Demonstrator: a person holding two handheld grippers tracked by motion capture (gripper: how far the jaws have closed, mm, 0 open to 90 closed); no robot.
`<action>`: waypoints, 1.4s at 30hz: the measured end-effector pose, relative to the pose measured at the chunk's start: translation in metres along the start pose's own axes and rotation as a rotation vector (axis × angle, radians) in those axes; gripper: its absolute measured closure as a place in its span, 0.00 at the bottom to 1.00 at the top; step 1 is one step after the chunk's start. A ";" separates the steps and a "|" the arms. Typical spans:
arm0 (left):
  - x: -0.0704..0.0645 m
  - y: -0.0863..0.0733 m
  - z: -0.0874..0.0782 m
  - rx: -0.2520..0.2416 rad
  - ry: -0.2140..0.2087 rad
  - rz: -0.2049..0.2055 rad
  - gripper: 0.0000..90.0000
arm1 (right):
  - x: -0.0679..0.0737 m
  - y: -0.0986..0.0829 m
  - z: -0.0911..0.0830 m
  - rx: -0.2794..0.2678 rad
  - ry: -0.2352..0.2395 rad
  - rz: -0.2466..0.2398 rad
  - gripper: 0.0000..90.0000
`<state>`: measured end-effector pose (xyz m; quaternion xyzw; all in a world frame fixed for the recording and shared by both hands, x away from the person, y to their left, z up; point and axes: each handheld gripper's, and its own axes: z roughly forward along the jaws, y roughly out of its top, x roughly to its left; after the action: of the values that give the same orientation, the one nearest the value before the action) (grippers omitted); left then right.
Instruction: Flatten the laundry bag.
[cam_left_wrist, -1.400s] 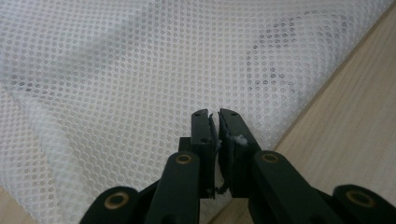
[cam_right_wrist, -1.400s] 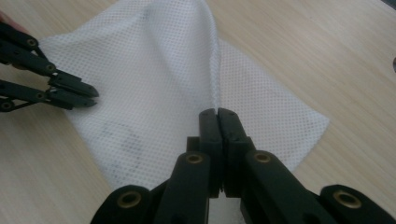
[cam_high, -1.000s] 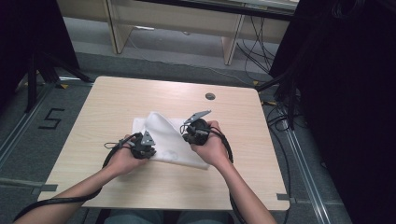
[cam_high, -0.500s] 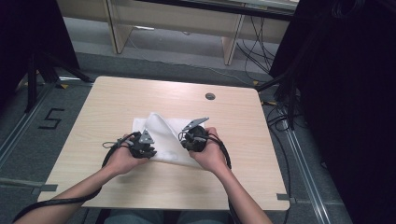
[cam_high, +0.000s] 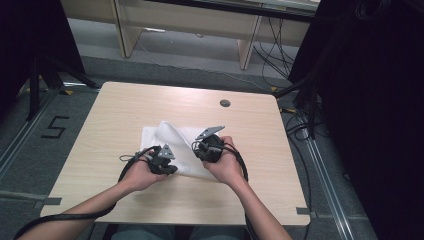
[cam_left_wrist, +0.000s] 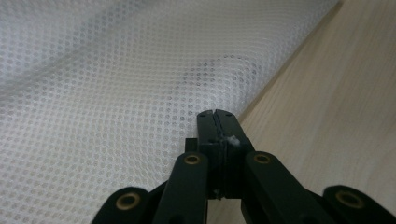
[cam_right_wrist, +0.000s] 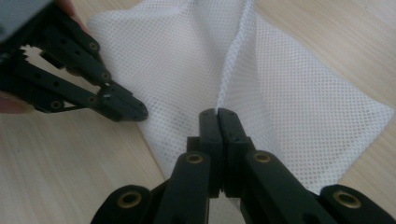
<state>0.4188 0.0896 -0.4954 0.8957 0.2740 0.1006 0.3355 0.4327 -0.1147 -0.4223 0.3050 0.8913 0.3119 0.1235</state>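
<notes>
This looks like a lab or recording room rather than a home. A plain light-wood table (cam_high: 150, 105) with a cable grommet hole (cam_high: 225, 103) stands on grey carpet tiles (cam_high: 35, 165), where a taped number 5 (cam_high: 54, 128) and tape strips mark positions. Black curtains (cam_high: 370, 100) hang at both sides, a dark stand leg (cam_high: 40, 80) shows at the left, and loose cables (cam_high: 300, 125) trail across the floor beside an office desk frame (cam_high: 185, 25).
</notes>
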 end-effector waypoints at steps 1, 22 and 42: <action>0.000 0.000 0.001 0.002 0.004 -0.012 0.99 | 0.001 0.001 -0.001 -0.001 -0.002 -0.001 1.00; 0.013 0.005 0.013 -0.036 0.085 -0.041 0.98 | 0.021 0.007 -0.029 -0.038 0.020 -0.088 1.00; 0.053 -0.048 -0.084 -0.056 0.212 -0.074 0.95 | 0.038 -0.006 -0.037 -0.060 0.059 -0.106 1.00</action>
<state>0.4117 0.1952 -0.4636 0.8597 0.3379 0.1899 0.3329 0.3851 -0.1128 -0.3982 0.2444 0.8997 0.3404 0.1225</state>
